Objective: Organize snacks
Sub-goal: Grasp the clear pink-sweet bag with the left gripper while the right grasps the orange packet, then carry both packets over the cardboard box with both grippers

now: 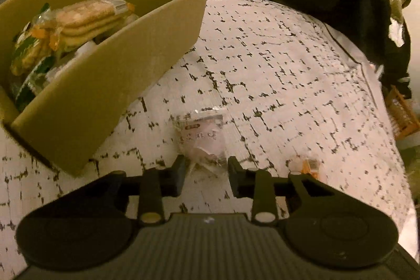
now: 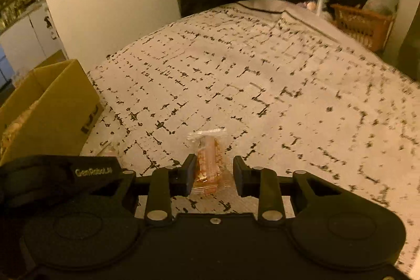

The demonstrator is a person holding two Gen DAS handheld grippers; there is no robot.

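- The cardboard box point(image 1: 110, 85), the landmark here, already holds biscuit packs point(image 1: 86, 17) and other snacks, so the sorting looks well along.
- The left gripper point(image 1: 206, 172) is spread around a clear pink-sweet packet point(image 1: 200, 134) on the patterned cloth point(image 1: 288, 70), just right of the box.
- The right gripper point(image 2: 214, 172) is spread around an orange snack packet point(image 2: 210, 162), farther right of the box point(image 2: 52, 109).
- Neither packet looks pinched yet; each pair of tongs must squeeze shut, lift, then carry to the box.
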